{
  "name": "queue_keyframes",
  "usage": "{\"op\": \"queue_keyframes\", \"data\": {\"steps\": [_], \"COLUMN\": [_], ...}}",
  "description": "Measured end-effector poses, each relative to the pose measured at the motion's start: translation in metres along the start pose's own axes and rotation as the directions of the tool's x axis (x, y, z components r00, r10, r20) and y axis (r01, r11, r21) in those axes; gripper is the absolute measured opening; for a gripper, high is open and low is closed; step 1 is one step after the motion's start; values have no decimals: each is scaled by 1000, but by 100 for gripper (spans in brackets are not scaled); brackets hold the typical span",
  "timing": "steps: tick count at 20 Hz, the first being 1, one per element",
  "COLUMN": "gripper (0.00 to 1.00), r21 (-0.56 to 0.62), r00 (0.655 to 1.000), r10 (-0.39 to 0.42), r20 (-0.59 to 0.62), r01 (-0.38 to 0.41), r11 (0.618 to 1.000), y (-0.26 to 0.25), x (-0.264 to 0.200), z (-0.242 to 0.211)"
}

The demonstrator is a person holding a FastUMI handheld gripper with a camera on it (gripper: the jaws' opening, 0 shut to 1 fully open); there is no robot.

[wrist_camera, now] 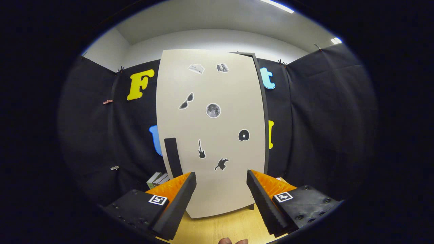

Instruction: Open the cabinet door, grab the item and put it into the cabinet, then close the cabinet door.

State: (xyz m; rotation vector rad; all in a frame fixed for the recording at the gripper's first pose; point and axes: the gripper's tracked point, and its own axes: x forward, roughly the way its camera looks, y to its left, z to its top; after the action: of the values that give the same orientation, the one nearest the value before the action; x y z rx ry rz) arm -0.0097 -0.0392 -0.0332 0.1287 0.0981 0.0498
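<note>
Gripper view: claw [221,189] is hanging wide open w/ nothing between its fingers, facing the cabinet door [212,135] square-on. Door is sitting shut or nearly so, just ahead of the fingers. Its dark handle [173,157], long axis upright, is lying at the door's left edge, beyond the left finger. Boxes [157,179] are peeking out left of the door's base, on the wooden table [220,227].

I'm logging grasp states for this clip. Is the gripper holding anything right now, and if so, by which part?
Nothing is held. The gripper is open, its fingers spread apart with only the cabinet door ahead of them; the door's dark handle is untouched.
</note>
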Motion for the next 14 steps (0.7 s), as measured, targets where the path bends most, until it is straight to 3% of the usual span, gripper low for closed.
{"op": "queue_keyframes", "data": {"steps": [14], "gripper": [98], "r21": [-49], "r00": [1000], "r10": [27], "r20": [14], "r01": [-26], "r11": [998], "y": [-2], "x": [13], "z": [2]}}
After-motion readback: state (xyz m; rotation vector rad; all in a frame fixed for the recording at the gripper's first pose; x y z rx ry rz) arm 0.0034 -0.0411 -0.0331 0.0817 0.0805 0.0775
